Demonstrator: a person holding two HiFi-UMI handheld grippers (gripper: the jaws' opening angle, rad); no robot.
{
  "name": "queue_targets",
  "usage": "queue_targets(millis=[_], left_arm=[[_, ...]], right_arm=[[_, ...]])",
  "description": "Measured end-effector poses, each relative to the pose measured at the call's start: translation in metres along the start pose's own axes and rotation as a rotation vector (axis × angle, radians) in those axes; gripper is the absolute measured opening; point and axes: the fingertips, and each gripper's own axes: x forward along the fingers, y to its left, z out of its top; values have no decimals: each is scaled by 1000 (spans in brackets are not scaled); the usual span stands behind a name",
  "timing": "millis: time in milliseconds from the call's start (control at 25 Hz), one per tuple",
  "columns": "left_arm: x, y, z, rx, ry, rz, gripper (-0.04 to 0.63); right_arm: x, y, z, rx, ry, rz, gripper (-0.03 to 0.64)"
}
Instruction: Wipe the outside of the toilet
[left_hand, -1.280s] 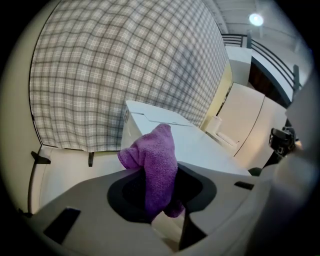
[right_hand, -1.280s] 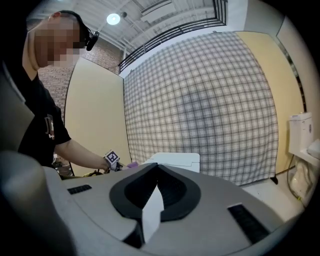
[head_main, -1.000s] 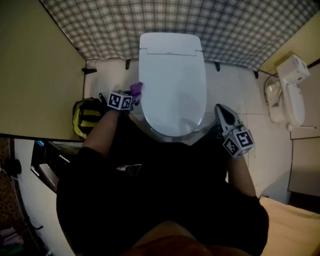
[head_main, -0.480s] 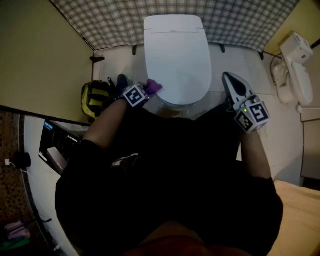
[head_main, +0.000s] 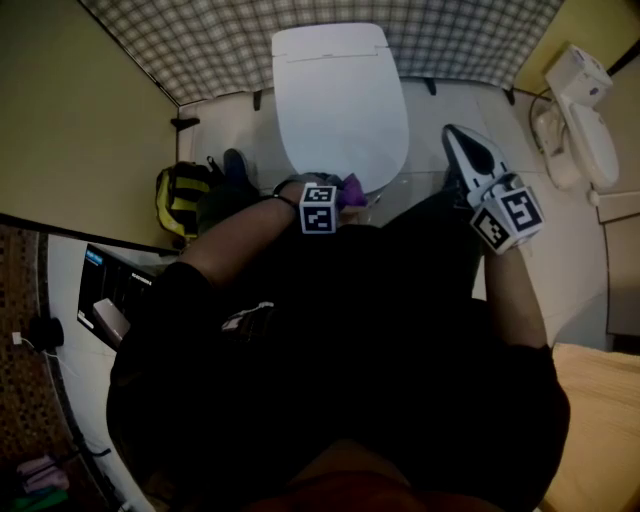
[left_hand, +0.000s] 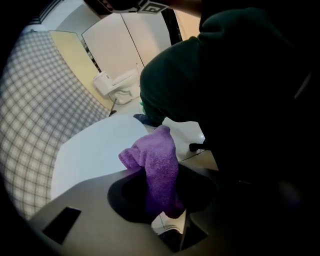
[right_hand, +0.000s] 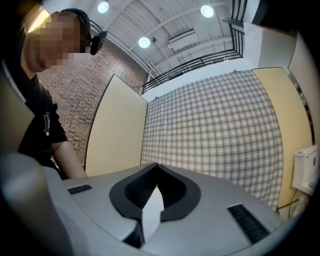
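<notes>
Head view: left gripper (head_main: 343, 196) brings purple cloth (head_main: 353, 187) to toilet (head_main: 340, 100) front rim, prob. to wipe there; right gripper (head_main: 462, 142) idle, off to the side.
Left gripper view: fingers pinch cloth; toilet just beyond.
Right gripper view: fingers pressed together, nothing btwn, aimed at plaid wall (right_hand: 220, 125).

Black short-sleeved top (head_main: 330, 400), dark trousers (head_main: 430, 240); left gripper (head_main: 340, 196) and right gripper (head_main: 458, 140) grey-shelled, black-lined jaw recesses, each carrying a black-and-white square-marker cube

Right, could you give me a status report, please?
Left gripper shut on purple cloth at toilet front edge. Right gripper shut, empty, held aside. No obstruction seen.
</notes>
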Motion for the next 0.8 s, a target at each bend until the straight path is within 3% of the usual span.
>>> queue_targets(millis=[160, 320, 560, 680, 800], left_arm=[[17, 11, 38, 22, -16, 9, 123], [38, 35, 68, -3, -23, 1, 123], [65, 92, 104, -175, -47, -62, 124], [78, 139, 102, -226, -22, -40, 123], [92, 173, 100, -289, -28, -92, 123]], right_arm=[[-14, -17, -8, 17, 5, -53, 3], [-33, -36, -21, 39, 18, -108, 3], [-72, -86, -44, 107, 25, -222, 3], [-83, -112, -57, 145, 31, -260, 3], [-86, -136, -71, 184, 40, -286, 3]])
